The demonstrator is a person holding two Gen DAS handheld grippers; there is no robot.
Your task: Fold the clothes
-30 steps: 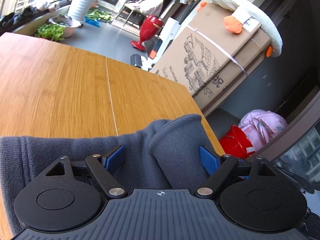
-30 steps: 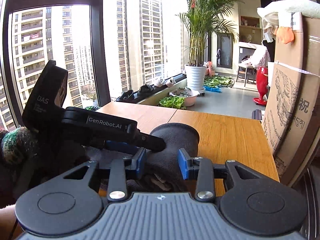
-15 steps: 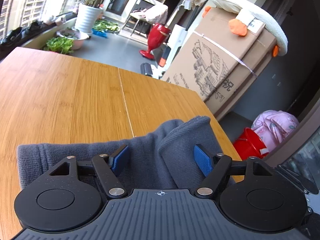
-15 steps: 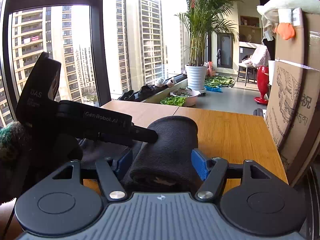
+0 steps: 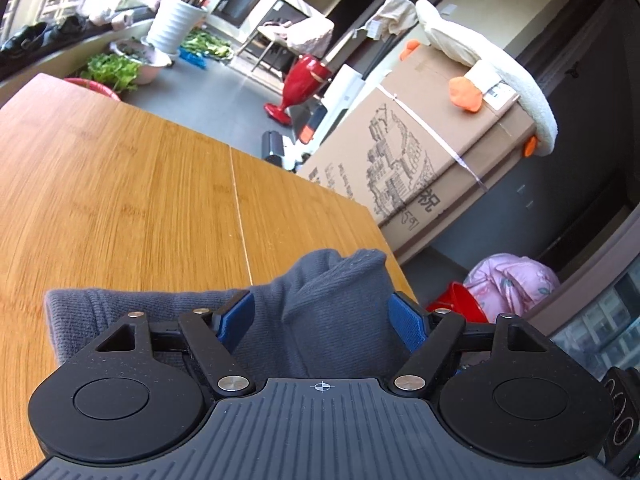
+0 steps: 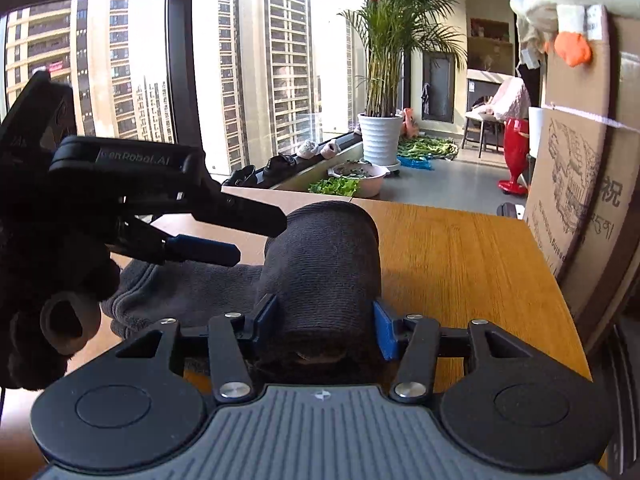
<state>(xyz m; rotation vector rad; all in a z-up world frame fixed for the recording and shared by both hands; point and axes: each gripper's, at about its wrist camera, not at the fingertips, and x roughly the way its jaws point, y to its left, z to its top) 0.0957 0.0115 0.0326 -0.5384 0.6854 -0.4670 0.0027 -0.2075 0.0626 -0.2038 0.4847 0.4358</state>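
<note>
Right wrist view: right gripper (image 6: 324,316) straddles the rolled sweater (image 6: 320,264) – jaws spread, not pinching; left gripper (image 5: 320,316) is open too – probably both letting the fold settle on the table (image 5: 120,184).

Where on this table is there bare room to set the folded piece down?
Bare wooden table lies beyond the grey garment, out to the far edge. Crowded: the near right corner, where the left gripper and right gripper meet.

1. The sweater (image 5: 320,308) is soft grey knit cloth with fine ribs.
2. The desk (image 5: 120,200) is smooth wood.
3. The left tool (image 5: 320,318) is matt black plastic with shiny metal pins.
4. The box (image 5: 420,160) is plain brown cardboard.
</note>
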